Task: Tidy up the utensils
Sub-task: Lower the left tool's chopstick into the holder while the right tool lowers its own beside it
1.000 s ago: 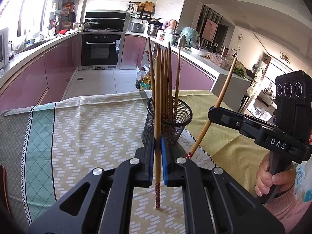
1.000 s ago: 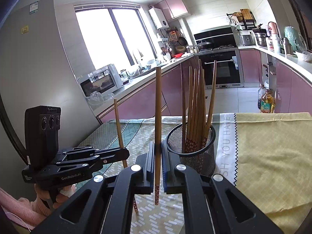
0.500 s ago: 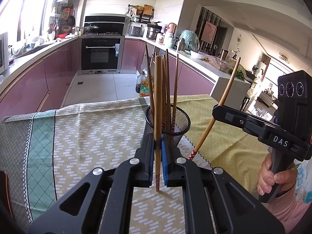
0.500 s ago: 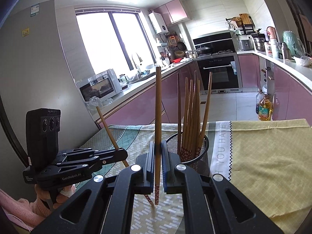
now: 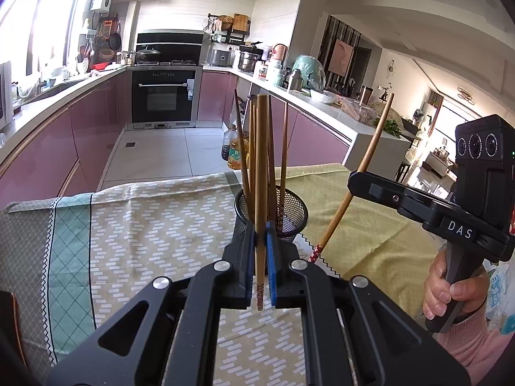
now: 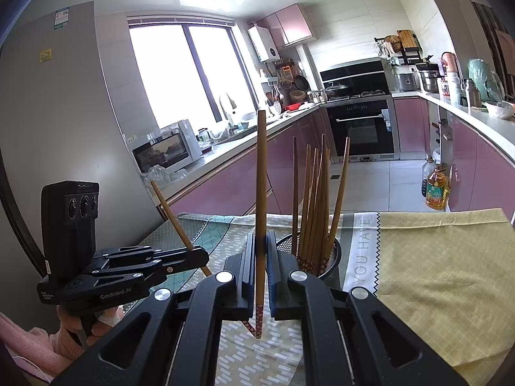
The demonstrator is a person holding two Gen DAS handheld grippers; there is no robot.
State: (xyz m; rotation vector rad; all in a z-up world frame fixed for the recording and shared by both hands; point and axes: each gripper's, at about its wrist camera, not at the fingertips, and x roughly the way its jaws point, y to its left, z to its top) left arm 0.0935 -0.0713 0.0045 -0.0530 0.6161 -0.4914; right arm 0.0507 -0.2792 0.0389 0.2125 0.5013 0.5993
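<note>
In the left wrist view my left gripper (image 5: 261, 234) is shut on an upright wooden chopstick (image 5: 261, 160), whose patterned red tip hangs just above the cloth. Right behind it stands a black mesh holder (image 5: 291, 212) with several chopsticks in it. At the right, a hand holds my right gripper (image 5: 352, 180), shut on a slanted chopstick (image 5: 370, 148). In the right wrist view the right gripper (image 6: 261, 241) clamps its chopstick (image 6: 260, 177) upright. The holder (image 6: 333, 257) sits just right of it. The left gripper (image 6: 201, 255) with its chopstick (image 6: 170, 212) is at the left.
A patterned green and yellow tablecloth (image 5: 145, 225) covers the table, whose far edge drops to the tiled kitchen floor. Oil bottles (image 5: 236, 154) stand on the floor beyond. Pink cabinets and counters line both sides, with an oven (image 6: 360, 128) at the back.
The mesh holder sits lower and looks smaller in both views. The left gripper's chopstick tip is higher off the cloth. Both grips are unchanged.
</note>
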